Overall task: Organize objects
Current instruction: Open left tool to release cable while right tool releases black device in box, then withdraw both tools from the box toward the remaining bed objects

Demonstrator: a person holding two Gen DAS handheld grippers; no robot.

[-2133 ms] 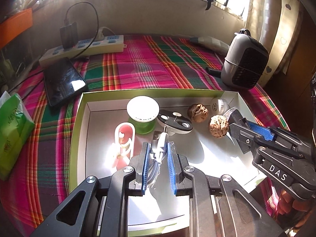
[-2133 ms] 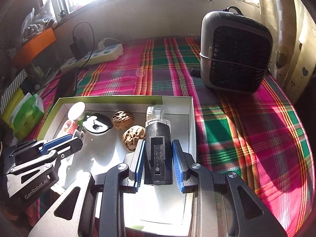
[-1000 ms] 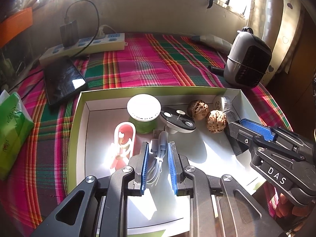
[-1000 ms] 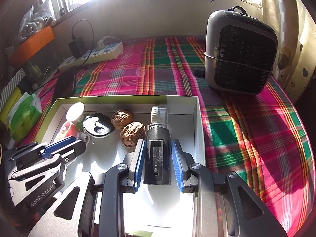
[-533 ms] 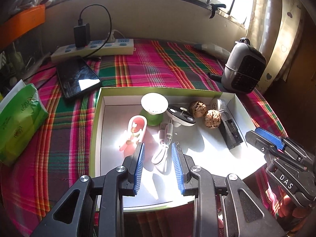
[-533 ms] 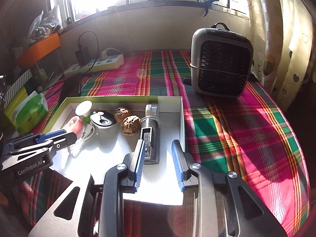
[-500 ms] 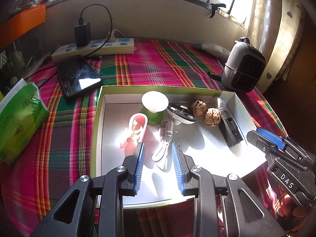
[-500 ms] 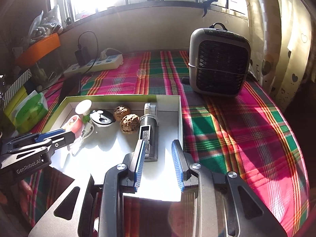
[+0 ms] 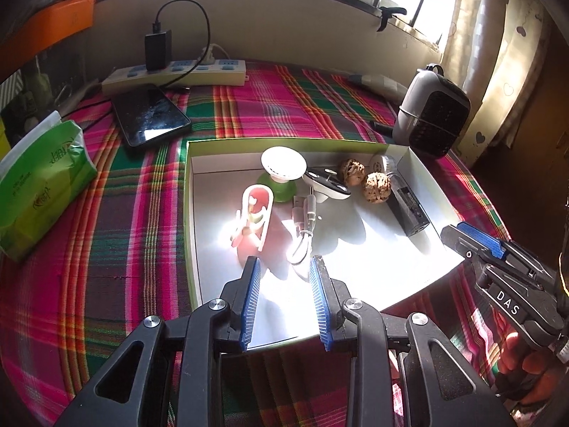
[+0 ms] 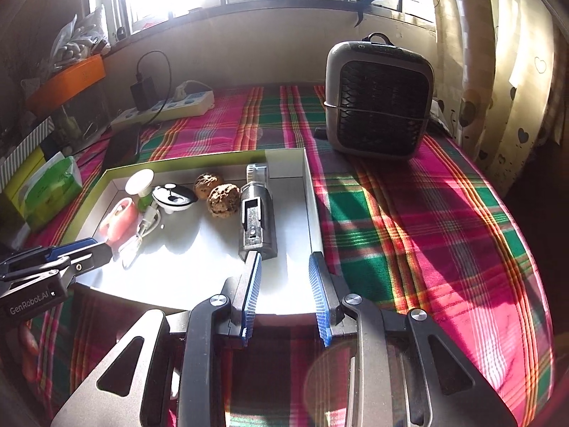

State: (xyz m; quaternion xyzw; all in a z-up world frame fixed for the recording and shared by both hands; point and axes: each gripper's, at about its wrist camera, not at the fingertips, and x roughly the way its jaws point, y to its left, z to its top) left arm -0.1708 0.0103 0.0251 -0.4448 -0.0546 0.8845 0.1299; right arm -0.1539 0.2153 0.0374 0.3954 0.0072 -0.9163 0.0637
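Left claw [image 9: 285,277] apart, empty; white cable [image 9: 302,235] just ahead in box [image 9: 432,192]. Right claw [image 10: 284,277] apart, empty.

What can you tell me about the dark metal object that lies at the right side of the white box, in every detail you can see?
The dark metal object is a long cylinder that looks like grey, shiny steel, with a flat recessed panel holding small holes on its upper face. At its far end sits a pale ridged round head. It lies flat on the floor of the white box, lengthwise beside the right wall, apparently not touching it. One walnut lies close at its left, touching or nearly so. Neither gripper holds it; the right gripper is open just before its near end.
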